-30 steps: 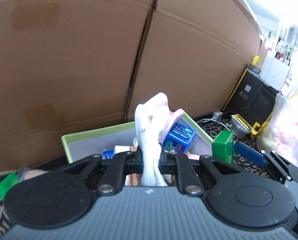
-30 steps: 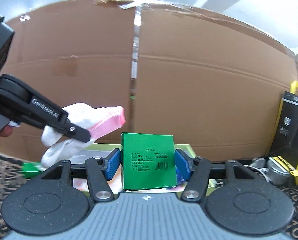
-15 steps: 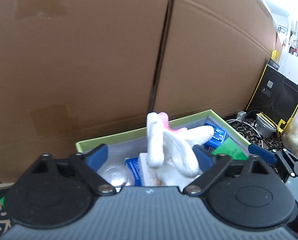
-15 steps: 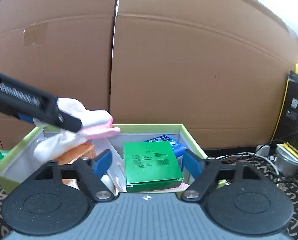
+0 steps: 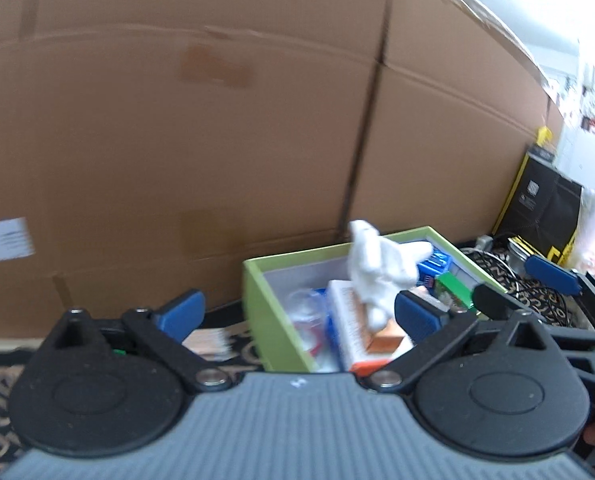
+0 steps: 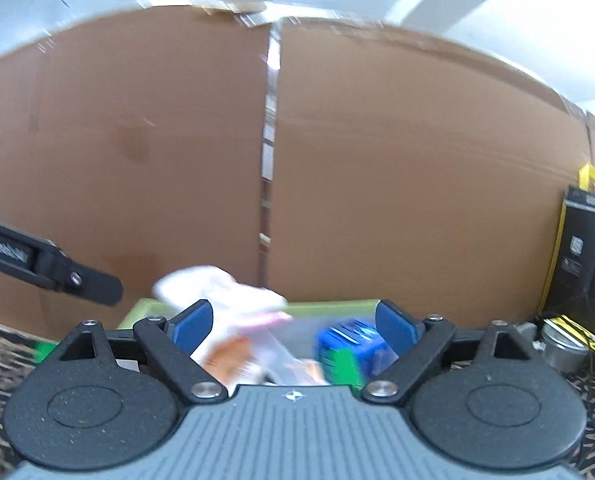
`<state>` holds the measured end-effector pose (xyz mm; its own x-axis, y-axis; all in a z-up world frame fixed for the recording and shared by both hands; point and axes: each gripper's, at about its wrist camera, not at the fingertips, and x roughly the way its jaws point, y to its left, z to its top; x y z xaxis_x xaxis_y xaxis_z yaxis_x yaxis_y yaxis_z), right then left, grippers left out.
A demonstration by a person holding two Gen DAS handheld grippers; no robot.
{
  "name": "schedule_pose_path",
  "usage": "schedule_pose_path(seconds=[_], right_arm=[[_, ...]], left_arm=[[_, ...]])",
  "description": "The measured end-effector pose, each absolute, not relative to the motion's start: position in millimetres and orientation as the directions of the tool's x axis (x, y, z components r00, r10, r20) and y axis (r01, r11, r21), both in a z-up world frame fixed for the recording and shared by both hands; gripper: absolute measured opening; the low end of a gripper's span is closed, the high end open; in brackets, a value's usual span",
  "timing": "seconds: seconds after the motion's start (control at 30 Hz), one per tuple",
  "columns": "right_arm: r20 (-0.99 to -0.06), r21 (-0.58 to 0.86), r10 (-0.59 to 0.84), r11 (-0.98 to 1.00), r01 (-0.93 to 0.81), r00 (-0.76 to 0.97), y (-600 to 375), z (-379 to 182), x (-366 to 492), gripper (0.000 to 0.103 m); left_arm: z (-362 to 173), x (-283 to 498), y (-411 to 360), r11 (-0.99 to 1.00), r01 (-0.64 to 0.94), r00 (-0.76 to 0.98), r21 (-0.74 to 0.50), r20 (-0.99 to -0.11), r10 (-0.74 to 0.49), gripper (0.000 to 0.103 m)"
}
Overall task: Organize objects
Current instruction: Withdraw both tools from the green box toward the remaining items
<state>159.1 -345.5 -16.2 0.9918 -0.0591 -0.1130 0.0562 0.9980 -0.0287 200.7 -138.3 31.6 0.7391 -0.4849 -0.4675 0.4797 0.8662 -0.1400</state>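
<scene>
Start on your left side: your left gripper (image 5: 297, 314) had the white glove (image 5: 381, 268) pinched tight a second ago, and now its blue pads are spread wide with nothing between them. The glove has dropped into the green box (image 5: 257, 300) and sits on top of the pile there, resting on the orange and white carton (image 5: 361, 332), with its fingers sticking up and out. Just beside the box, on the patterned mat, a flat pinkish packet (image 5: 209, 342) is waiting outside, so there may be more to tidy. Moving right inside the box, you can see a clear round thing (image 5: 303, 304) low down, then a blue pack (image 5: 437, 266), then the green carton (image 5: 453, 290) near the right wall. That green carton was in your right gripper (image 6: 293, 322) a second ago. Now that gripper is spread wide too and holds nothing, and the carton lies in the box next to the blue pack, though the right view is blurry. Both grippers seem to have backed away from the box a bit. So two more things are put away, and I think both hands are free to fetch the next thing.
</scene>
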Motion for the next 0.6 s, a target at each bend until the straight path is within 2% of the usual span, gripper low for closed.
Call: schedule_pose_path(seconds=[0.2,0.4,0.6], right_arm=[[-0.094,-0.017,0.080,0.997,-0.082,0.992,-294.5,-17.0,132.0,0.096],[-0.199,-0.046,0.221,0.971,-0.234,0.955,-237.1,-42.0,127.5,0.095],[-0.302,-0.059,0.274,0.951,-0.305,0.913,-199.0,-60.6,149.1,0.078]], left_arm=[[21.0,184.3,-60.1,0.918,0.368,0.780,-0.145,-0.489,-0.390,0.103],[-2.4,189.7,-4.6,0.952,0.258,0.778,-0.167,-0.547,-0.307,0.103],[-20.2,208.0,11.9,0.953,0.264,0.766,-0.150,-0.567,-0.301,0.103]])
